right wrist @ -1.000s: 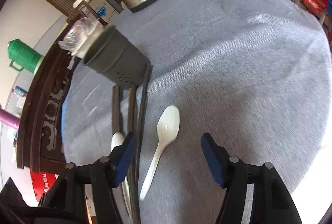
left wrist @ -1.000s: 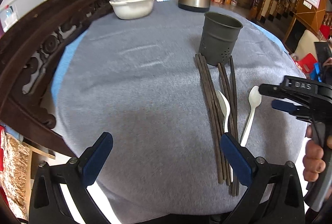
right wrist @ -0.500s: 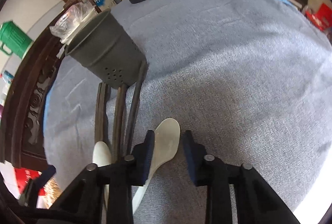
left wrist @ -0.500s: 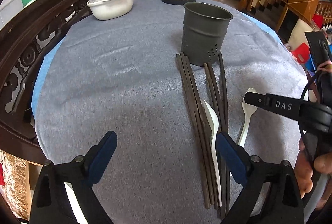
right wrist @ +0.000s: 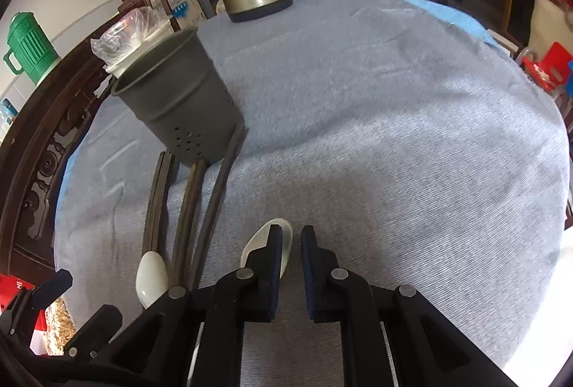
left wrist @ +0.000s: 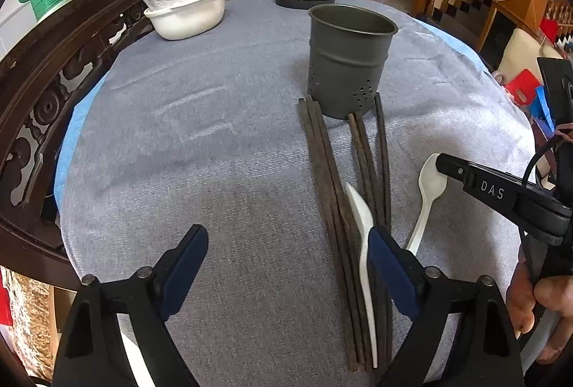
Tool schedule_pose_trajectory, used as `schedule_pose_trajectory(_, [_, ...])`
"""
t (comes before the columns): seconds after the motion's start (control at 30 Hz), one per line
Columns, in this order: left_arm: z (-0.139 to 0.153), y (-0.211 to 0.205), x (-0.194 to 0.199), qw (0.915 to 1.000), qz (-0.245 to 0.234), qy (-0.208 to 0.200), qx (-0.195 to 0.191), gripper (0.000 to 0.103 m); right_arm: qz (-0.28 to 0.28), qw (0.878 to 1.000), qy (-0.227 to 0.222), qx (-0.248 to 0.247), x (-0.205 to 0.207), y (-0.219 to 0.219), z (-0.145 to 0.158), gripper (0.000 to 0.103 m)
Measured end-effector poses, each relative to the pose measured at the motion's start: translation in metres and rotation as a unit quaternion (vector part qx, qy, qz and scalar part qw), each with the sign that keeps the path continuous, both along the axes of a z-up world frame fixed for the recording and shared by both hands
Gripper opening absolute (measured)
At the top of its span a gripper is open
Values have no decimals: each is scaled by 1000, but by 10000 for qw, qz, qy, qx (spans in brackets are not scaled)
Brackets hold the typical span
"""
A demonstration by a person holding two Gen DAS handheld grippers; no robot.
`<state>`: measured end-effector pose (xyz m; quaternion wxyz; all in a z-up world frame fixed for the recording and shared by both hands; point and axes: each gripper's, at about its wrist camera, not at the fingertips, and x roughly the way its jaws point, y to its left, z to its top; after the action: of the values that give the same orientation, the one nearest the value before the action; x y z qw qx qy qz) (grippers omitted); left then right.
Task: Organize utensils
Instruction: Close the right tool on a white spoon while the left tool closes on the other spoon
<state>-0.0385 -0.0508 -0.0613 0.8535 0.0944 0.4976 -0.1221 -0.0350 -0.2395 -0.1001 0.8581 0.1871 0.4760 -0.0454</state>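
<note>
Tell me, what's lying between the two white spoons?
Dark chopsticks lie between the left spoon and the right spoon. The left wrist view shows this most clearly.

right gripper point(right wrist: 290, 236): my fingers, wide apart a second ago, have narrowed to a slim gap low over the white spoon point(right wrist: 263, 242)'s bowl.
left gripper point(left wrist: 286, 254): i've moved closer to the utensil holder point(left wrist: 349, 64), which looms larger.

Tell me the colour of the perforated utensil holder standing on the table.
Dark grey, matte metal; the utensil holder shows best in the left wrist view.
</note>
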Motion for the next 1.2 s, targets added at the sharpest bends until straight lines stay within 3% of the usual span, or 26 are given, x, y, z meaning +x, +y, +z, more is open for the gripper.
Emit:
schedule_pose_trajectory(0.37, [-5, -13, 3, 9999, -123, 113, -31, 82, -303, 9994, -80, 112, -3, -27, -4, 12])
schedule_pose_trajectory(0.63, [-7, -16, 4, 9998, -146, 100, -6, 80, -200, 9997, -152, 20, -1, -18, -2, 12])
schedule_pose_trajectory(1.2, [-8, -21, 9, 9992, -345, 138, -123, 39, -202, 9996, -194, -62, -3, -13, 6, 12])
